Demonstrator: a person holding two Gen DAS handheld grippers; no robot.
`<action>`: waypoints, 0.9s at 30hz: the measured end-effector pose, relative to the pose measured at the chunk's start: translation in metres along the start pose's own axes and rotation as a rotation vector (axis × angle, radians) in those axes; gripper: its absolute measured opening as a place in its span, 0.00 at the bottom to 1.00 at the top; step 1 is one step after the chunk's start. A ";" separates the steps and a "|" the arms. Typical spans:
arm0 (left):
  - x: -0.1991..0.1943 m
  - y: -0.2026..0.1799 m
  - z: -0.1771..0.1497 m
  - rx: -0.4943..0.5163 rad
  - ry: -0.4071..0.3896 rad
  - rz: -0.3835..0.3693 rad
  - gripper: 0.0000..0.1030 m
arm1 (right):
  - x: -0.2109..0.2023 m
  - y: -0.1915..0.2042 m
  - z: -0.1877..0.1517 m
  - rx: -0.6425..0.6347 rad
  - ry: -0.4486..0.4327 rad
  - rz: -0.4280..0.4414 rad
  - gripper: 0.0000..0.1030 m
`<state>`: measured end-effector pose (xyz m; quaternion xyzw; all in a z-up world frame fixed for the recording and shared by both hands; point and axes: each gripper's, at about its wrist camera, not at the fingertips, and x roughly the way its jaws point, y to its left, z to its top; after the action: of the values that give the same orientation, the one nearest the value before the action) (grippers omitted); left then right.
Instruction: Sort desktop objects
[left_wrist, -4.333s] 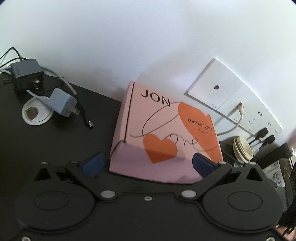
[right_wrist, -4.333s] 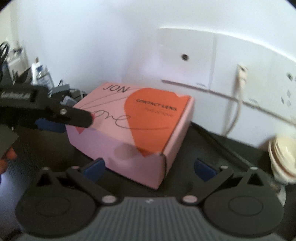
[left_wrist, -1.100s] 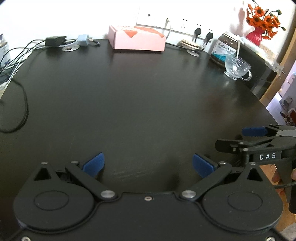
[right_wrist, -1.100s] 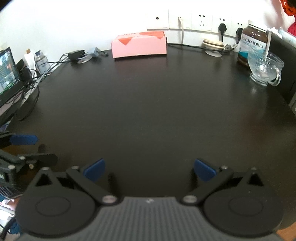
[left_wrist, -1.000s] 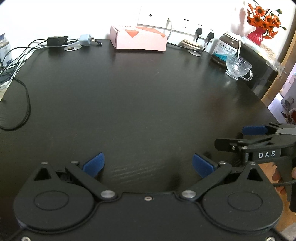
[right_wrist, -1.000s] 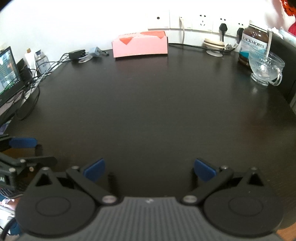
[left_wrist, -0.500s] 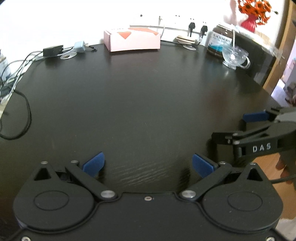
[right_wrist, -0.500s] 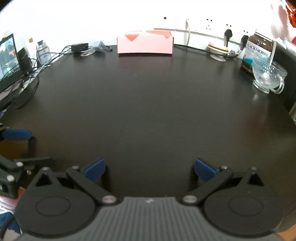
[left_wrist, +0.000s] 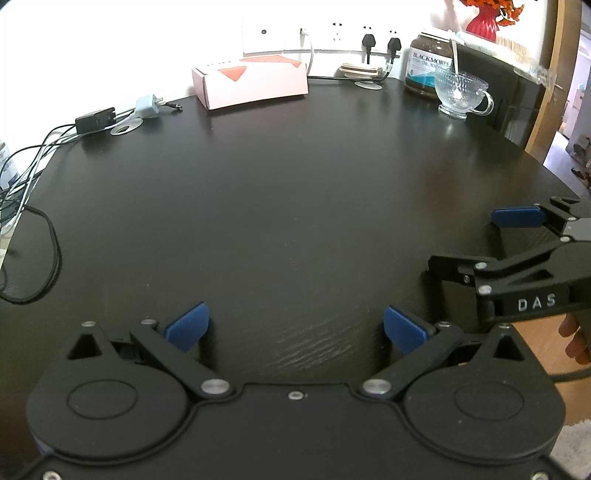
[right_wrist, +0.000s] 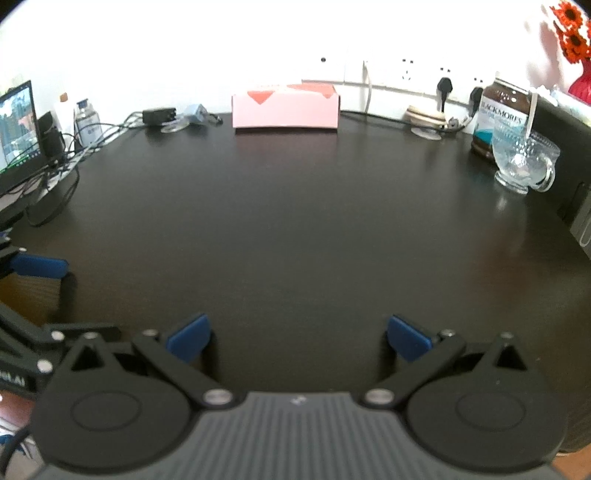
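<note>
The left gripper (left_wrist: 293, 326) is spread wide with nothing in it, low over the near edge of the dark table (left_wrist: 288, 206); the right gripper (right_wrist: 297, 334) is wide and holds nothing too; the pink box (left_wrist: 251, 85) sits far back at 12 o'clock by the wall; the glass cup (right_wrist: 524, 162) stands at 2 o'clock, just beside the brown jar (right_wrist: 498, 110).

Showing black linkages on both grippers, left gripper (left_wrist: 295, 326) and right gripper (right_wrist: 298, 334), wearing blue pads (left_wrist: 186, 326), silver screws (left_wrist: 214, 386), possibly "DAS" lettering.

Pink box (right_wrist: 285, 110) w/ red-orange patches
</note>
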<state>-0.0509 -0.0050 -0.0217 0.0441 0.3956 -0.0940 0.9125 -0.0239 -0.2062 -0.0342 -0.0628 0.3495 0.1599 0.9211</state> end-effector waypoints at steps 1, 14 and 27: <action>0.000 0.000 0.000 0.004 -0.002 0.001 1.00 | -0.001 0.000 -0.001 0.000 -0.009 0.000 0.99; 0.000 -0.004 -0.002 0.005 -0.019 0.015 1.00 | -0.007 0.004 -0.019 0.002 -0.131 -0.009 0.99; 0.000 -0.002 -0.003 0.009 -0.032 0.013 1.00 | -0.007 0.006 -0.022 0.000 -0.149 -0.006 0.99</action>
<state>-0.0534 -0.0067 -0.0237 0.0495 0.3800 -0.0906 0.9192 -0.0447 -0.2077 -0.0459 -0.0517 0.2796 0.1611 0.9451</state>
